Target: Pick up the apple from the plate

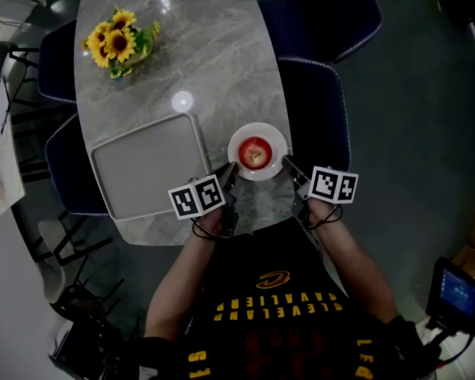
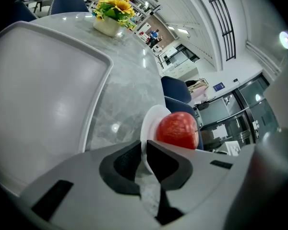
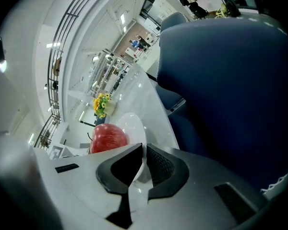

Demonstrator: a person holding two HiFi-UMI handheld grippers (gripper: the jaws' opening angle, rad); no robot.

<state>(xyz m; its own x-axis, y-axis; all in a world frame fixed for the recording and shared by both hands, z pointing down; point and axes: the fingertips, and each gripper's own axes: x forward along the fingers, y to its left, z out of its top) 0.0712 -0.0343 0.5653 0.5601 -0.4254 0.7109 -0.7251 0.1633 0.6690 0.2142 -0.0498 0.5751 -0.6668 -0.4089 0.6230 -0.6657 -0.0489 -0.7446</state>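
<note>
A red apple (image 1: 255, 153) lies on a small white plate (image 1: 258, 128) near the front edge of the marble table (image 1: 214, 62). My left gripper (image 1: 230, 169) is shut on the plate's left rim, and my right gripper (image 1: 288, 163) is shut on its right rim. In the left gripper view the white plate (image 2: 149, 122) edge runs between the dark pads of the left gripper (image 2: 145, 151), with the apple (image 2: 177, 130) just beyond. The right gripper view shows the plate (image 3: 133, 125) rim clamped in the right gripper (image 3: 143, 153), with the apple (image 3: 107, 138) to its left. I cannot tell whether the plate rests on the table.
A grey tray (image 1: 150, 165) lies left of the plate, close to my left gripper. A pot of sunflowers (image 1: 119, 42) stands at the far left of the table. Dark blue chairs (image 1: 317, 109) stand along the right side, one large in the right gripper view (image 3: 230, 80).
</note>
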